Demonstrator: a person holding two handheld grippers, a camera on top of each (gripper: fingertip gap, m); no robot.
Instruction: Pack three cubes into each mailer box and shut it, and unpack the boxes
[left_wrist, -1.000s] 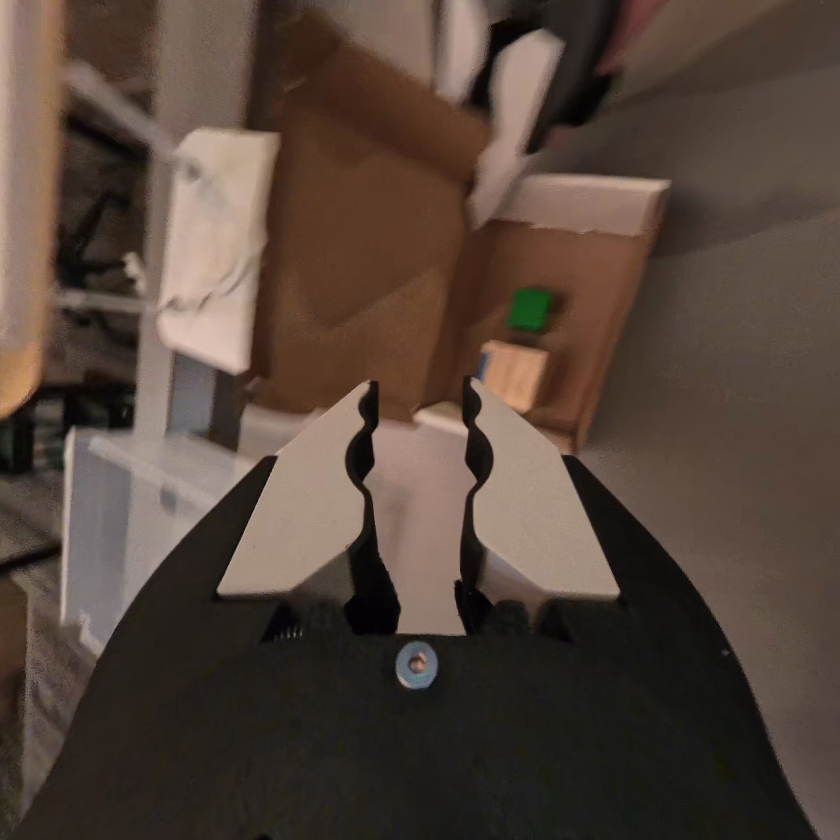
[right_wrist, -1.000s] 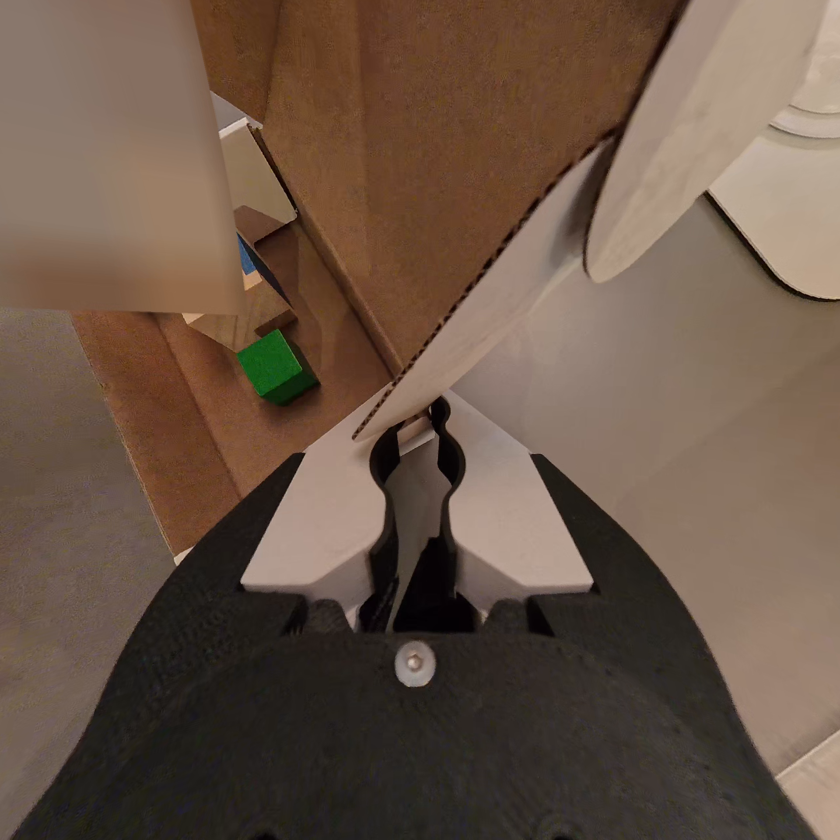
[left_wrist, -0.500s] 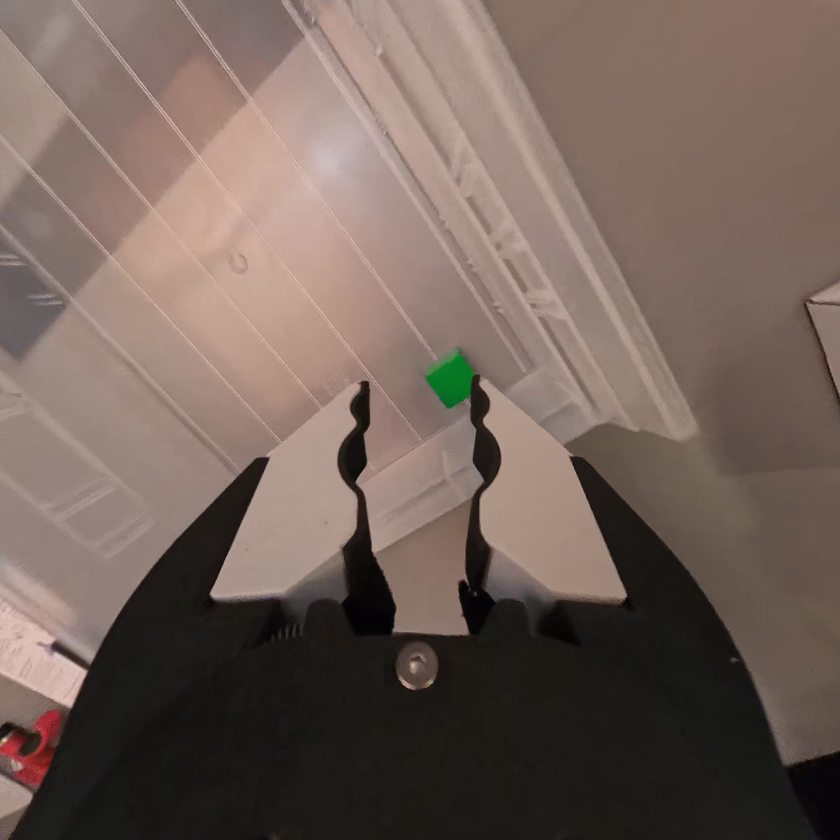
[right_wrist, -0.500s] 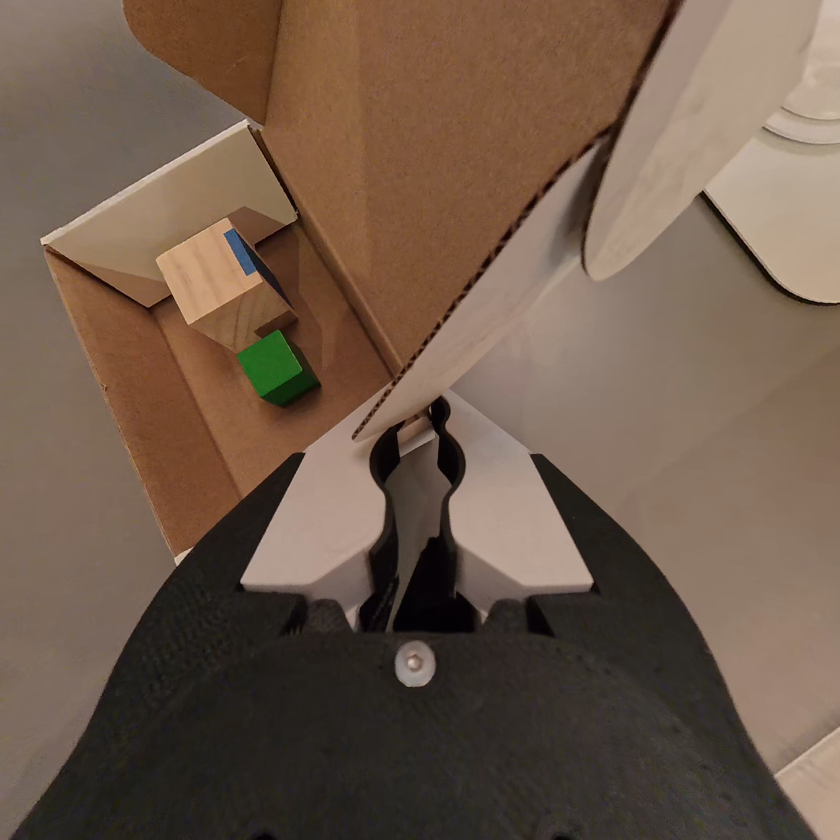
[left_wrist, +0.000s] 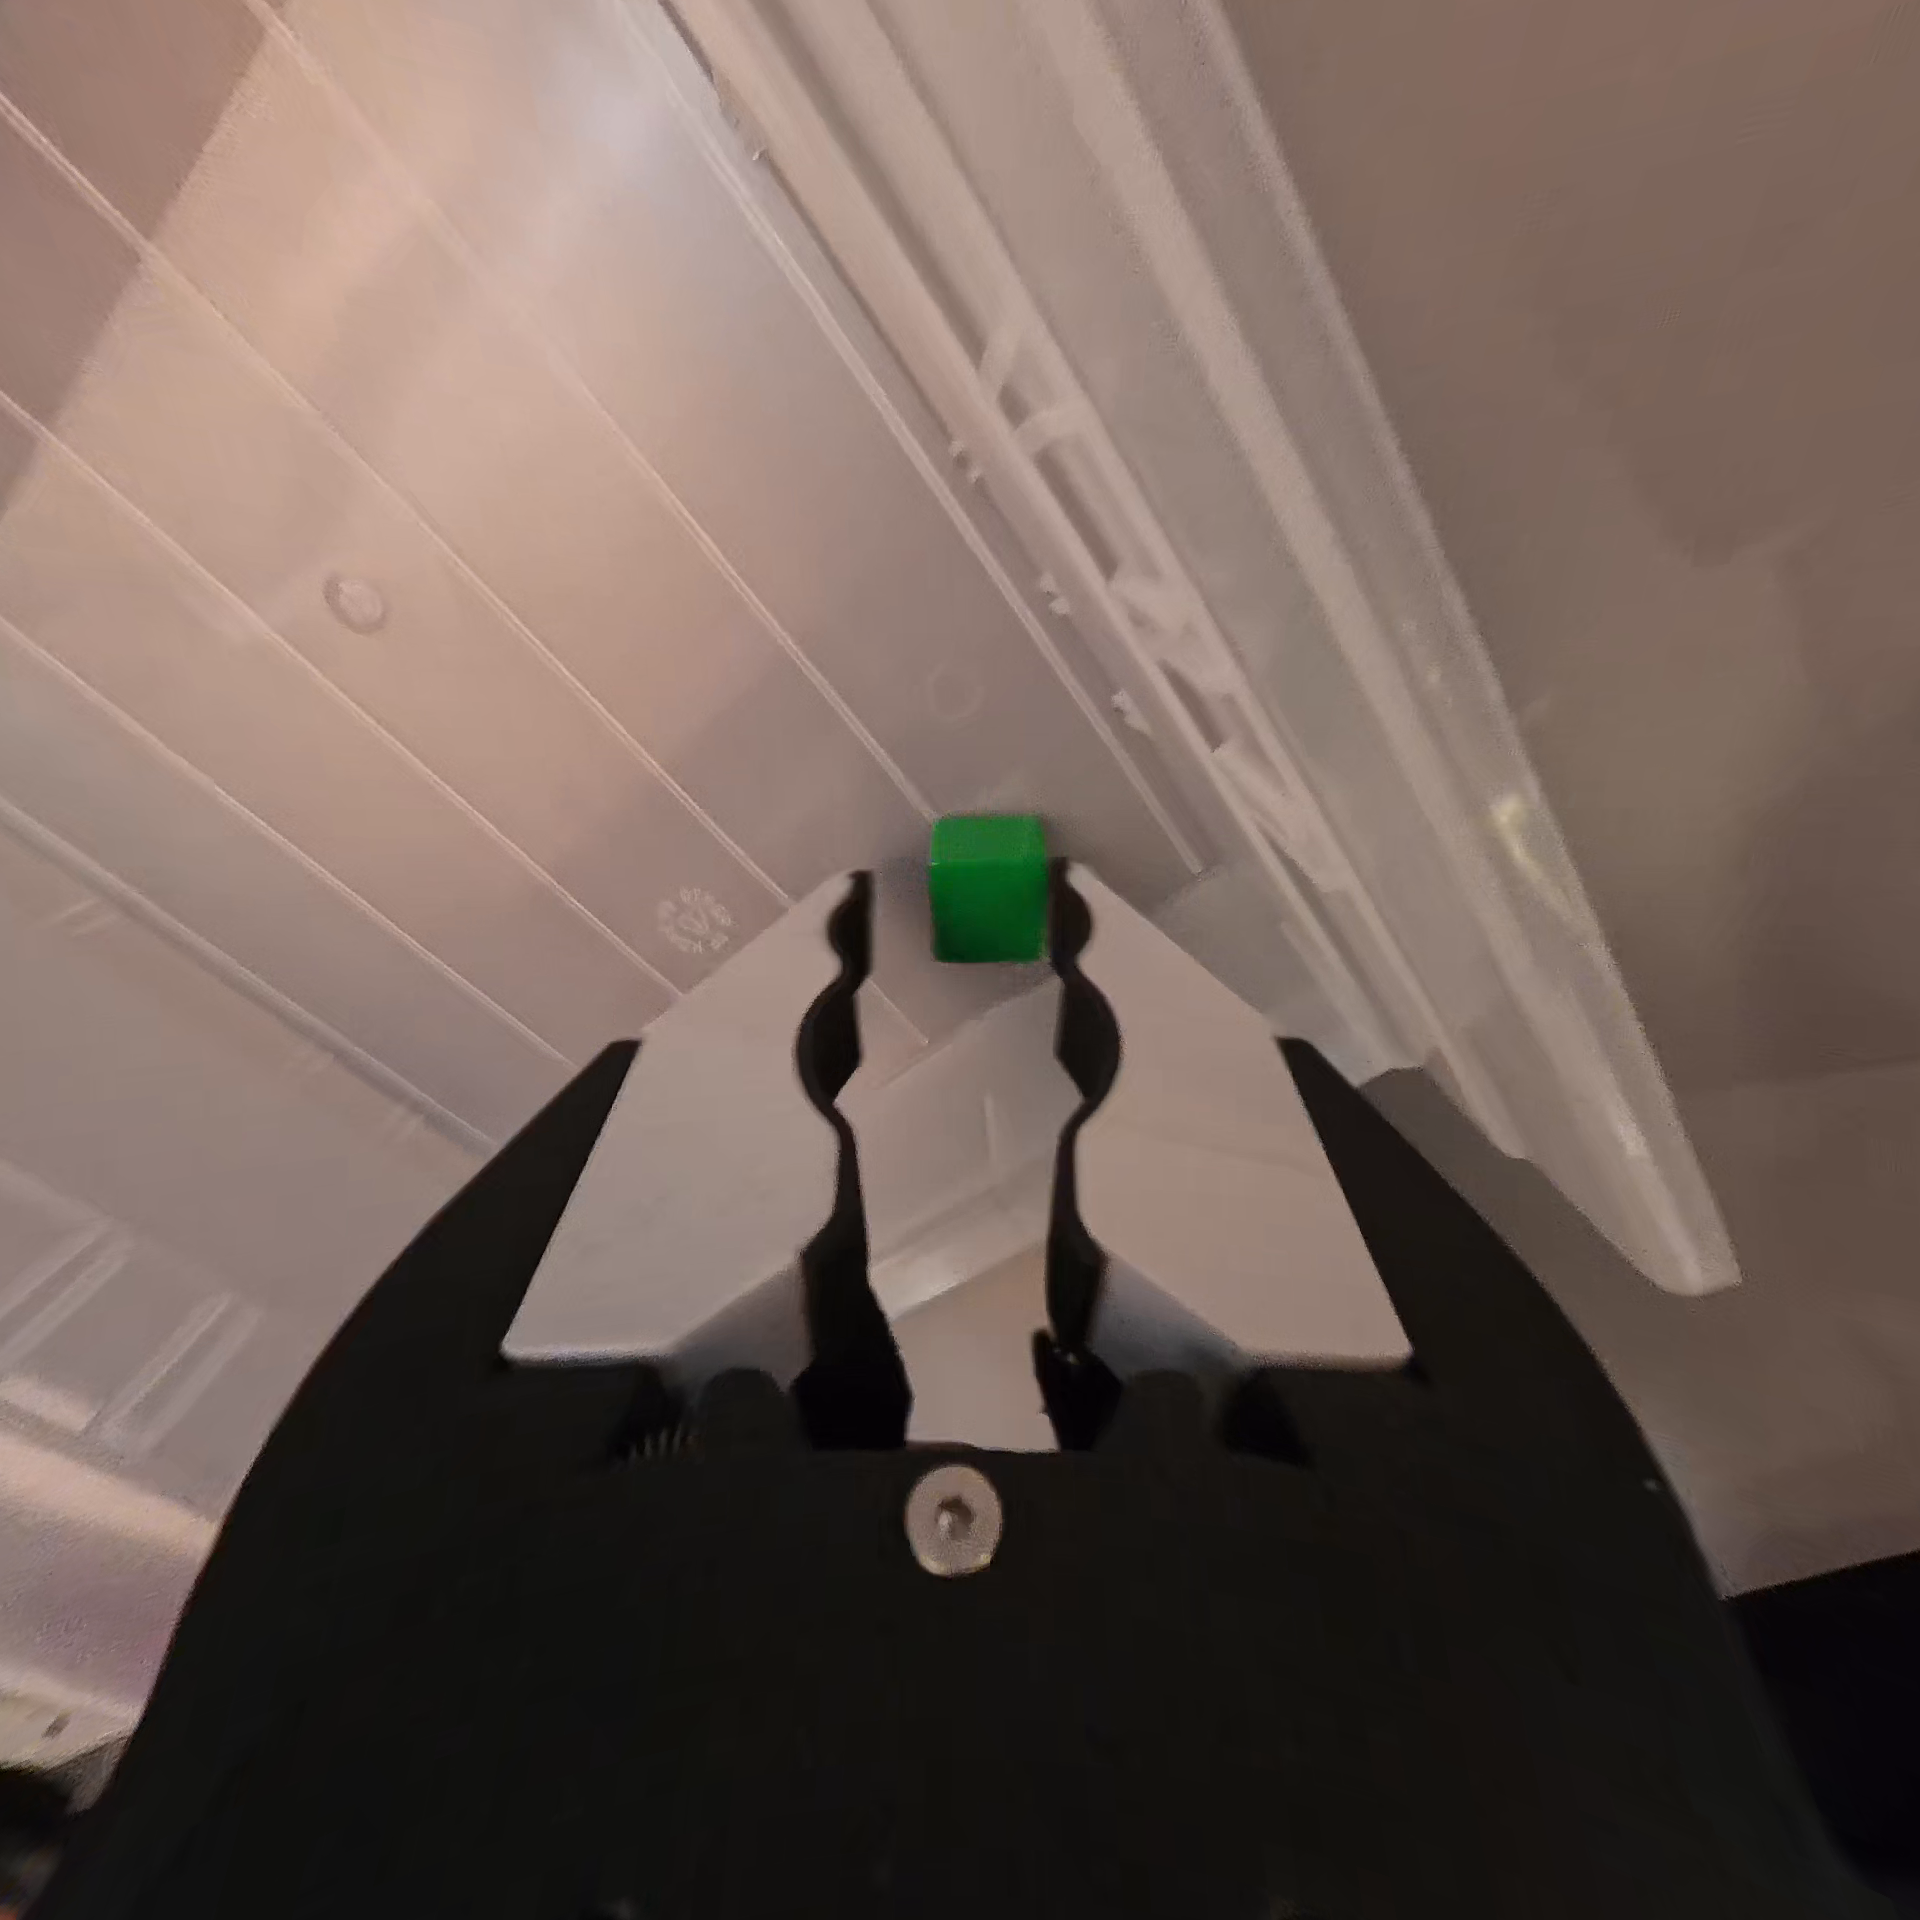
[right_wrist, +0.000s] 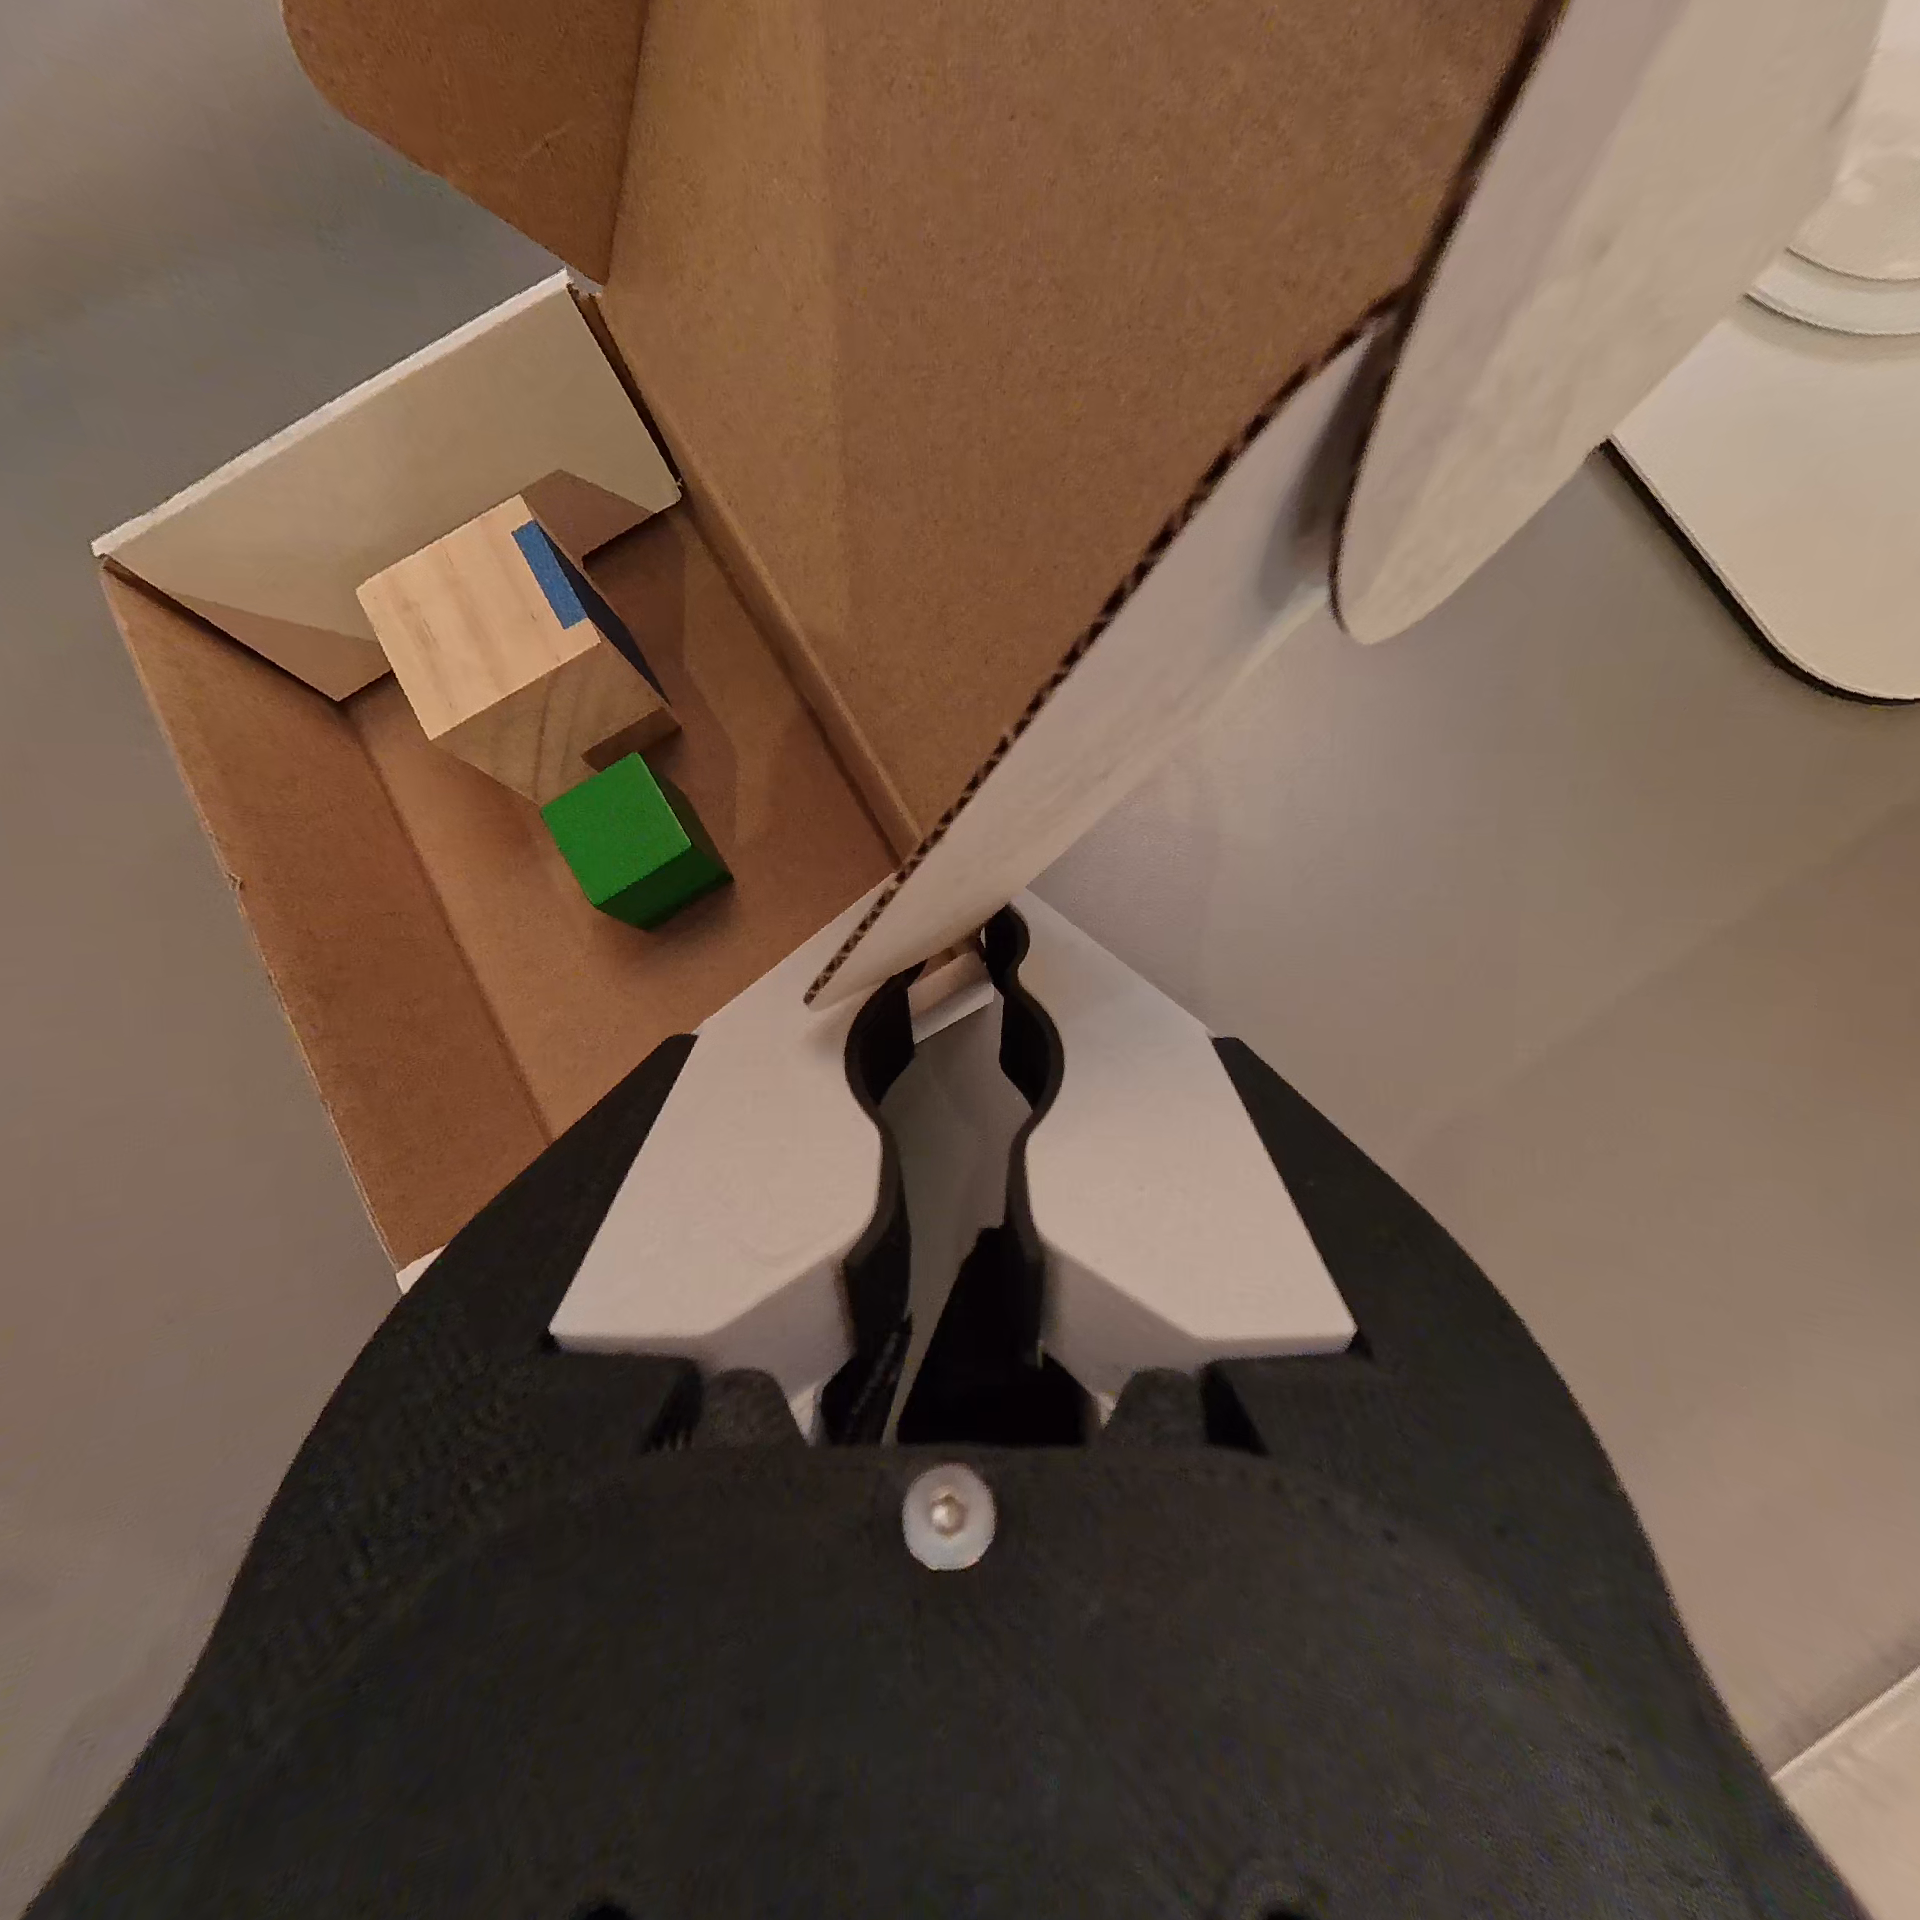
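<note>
Clear plastic bin (left_wrist: 436, 582) with ribbed floor, grey table surface (right_wrist: 1507, 1039), white rounded object (right_wrist: 1787, 540) — dark-edged

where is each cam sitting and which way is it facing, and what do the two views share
Left wrist view: sits on the left gripper, looking along its open fingers down into a clear plastic bin, where a small green cube lies between the fingertips.
Right wrist view: sits on the right gripper, looking down into the open mailer box holding a wooden cube and a green cube; its fingers pinch the raised box lid.
Shared: nothing is plainly common to both; neither shows the other gripper.
</note>
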